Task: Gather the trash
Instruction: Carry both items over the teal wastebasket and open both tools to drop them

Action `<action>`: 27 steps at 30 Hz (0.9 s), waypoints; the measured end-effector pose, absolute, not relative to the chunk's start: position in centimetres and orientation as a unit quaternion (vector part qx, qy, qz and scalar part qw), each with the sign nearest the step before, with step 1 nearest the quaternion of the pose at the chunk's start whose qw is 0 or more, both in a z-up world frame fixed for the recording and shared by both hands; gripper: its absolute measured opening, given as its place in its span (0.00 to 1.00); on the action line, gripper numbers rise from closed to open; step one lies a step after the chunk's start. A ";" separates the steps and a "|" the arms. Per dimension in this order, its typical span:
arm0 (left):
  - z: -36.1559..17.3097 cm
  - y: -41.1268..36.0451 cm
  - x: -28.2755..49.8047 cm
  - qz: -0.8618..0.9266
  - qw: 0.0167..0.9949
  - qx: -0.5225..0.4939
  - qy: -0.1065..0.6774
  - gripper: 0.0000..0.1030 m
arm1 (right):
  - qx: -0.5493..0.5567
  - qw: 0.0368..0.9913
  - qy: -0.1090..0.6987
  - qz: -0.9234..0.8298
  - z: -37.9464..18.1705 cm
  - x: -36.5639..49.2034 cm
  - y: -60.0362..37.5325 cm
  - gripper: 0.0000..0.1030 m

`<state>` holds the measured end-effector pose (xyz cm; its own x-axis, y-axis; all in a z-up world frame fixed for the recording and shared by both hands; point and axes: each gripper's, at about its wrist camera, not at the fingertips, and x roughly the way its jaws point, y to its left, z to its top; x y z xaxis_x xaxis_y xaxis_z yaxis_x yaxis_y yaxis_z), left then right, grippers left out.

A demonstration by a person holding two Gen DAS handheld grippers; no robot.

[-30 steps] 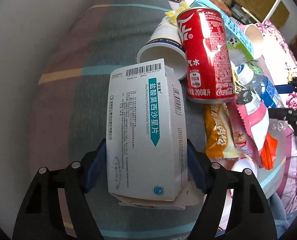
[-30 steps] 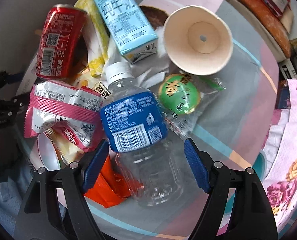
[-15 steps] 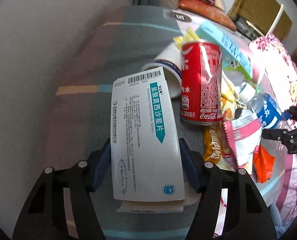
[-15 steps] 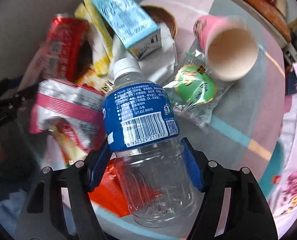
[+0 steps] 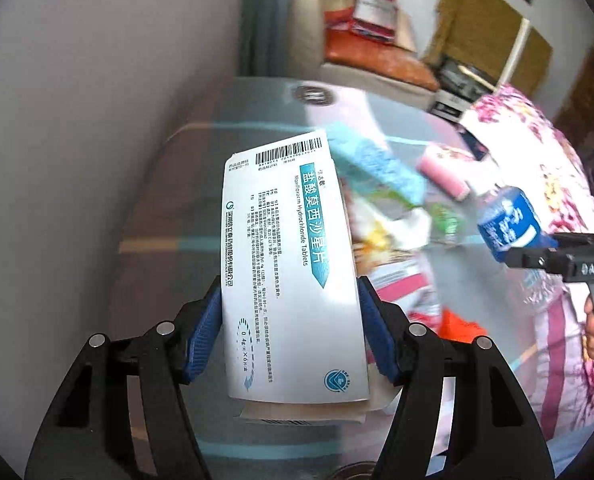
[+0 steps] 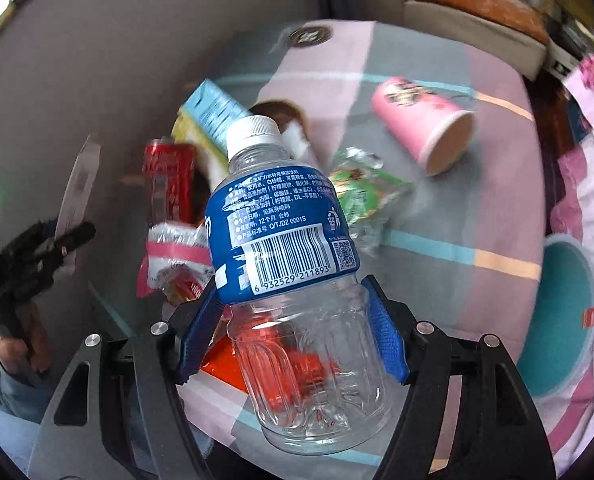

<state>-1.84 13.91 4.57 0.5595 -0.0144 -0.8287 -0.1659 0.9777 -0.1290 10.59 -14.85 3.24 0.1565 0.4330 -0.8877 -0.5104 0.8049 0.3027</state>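
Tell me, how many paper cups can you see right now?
1: a pink paper cup lying on its side on the striped cloth, beyond the green wrapper. Others may be hidden behind the held items.

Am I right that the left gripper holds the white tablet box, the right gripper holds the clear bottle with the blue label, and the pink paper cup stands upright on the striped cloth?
Not quite: the pink paper cup lies on its side on the striped cloth, as the right wrist view shows. The rest holds: the left gripper grips the white tablet box, and the right gripper grips the clear bottle with the blue label.
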 end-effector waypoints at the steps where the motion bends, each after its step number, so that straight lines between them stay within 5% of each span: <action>1: 4.8 12.9 -1.2 0.030 0.879 -0.092 0.467 0.63 | -0.022 0.764 0.568 0.306 3.6 10.7 -15.4 0.64; 13: 4.4 -8.3 7.9 -0.177 0.858 0.011 0.483 0.63 | 0.116 0.842 0.511 0.130 5.4 12.7 -35.4 0.64; 27: -4.8 -27.1 15.9 -0.284 0.779 0.112 0.547 0.64 | 0.193 0.831 0.522 0.018 -0.7 13.9 -48.1 0.64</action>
